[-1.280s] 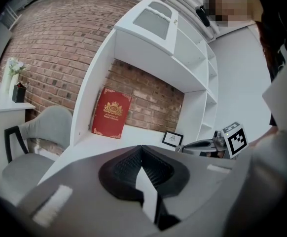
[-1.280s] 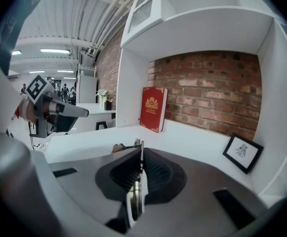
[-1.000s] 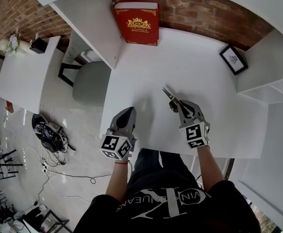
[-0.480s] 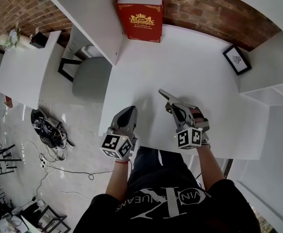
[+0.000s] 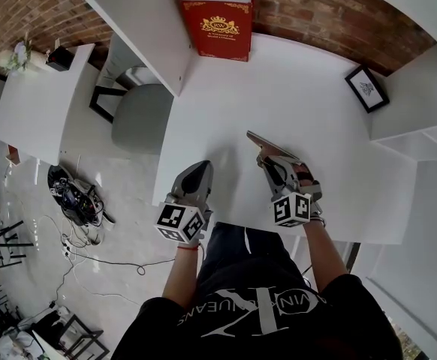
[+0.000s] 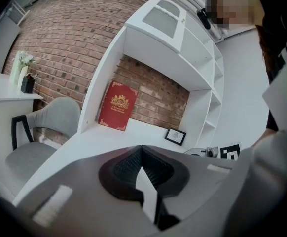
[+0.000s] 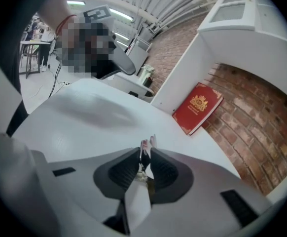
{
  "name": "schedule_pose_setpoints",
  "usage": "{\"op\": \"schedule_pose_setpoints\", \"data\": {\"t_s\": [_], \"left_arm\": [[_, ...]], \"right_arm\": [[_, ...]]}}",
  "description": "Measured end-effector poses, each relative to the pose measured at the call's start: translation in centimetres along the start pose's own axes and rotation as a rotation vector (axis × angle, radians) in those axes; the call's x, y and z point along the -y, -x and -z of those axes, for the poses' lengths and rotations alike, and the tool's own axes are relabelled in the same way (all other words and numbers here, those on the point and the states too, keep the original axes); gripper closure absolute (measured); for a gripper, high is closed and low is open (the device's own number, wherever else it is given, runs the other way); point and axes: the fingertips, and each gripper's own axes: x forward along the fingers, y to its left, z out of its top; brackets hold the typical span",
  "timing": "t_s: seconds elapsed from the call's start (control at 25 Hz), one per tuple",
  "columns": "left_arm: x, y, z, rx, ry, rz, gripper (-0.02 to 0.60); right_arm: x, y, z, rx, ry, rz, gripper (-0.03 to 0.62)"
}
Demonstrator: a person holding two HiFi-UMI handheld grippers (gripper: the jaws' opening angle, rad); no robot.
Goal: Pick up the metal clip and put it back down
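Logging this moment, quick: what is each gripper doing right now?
Left gripper: closed, empty.
Right gripper: gripping the metal clip, jaws starting to open.

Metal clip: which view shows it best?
Head view: the metal clip sticks out lengthwise beyond the right gripper. Right gripper view shows only its tips between the opening jaws. Left gripper view doesn't show it.

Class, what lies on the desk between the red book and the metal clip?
Nothing: the head view shows only bare white desk between the red book and the metal clip.
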Motion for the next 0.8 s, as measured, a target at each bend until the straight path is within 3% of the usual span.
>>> {"op": "schedule_pose_setpoints", "data": {"t_s": [0.08, 0.2, 0.6, 0.8], "left_arm": [[0.0, 0.1, 0.0, 0.000, 0.000, 0.002, 0.571], [0.1, 0.3, 0.1, -0.002, 0.001, 0.004, 0.571], [0.4, 0.6, -0.4, 0.007, -0.009, 0.016, 0.571], [0.9, 0.3, -1.1, 0.018, -0.020, 0.030, 0.571]], "right_arm": [[-0.1, 0.0, 0.0, 0.006, -0.052, -0.010, 0.558], [-0.6, -0.1, 0.1, 0.008, -0.110, -0.054, 0.433], [0.3, 2.0, -1.0, 0.087, -0.314, -0.072, 0.418], [1.9, 3.9, -1.0, 0.146, -0.416, -0.026, 0.440]]}}
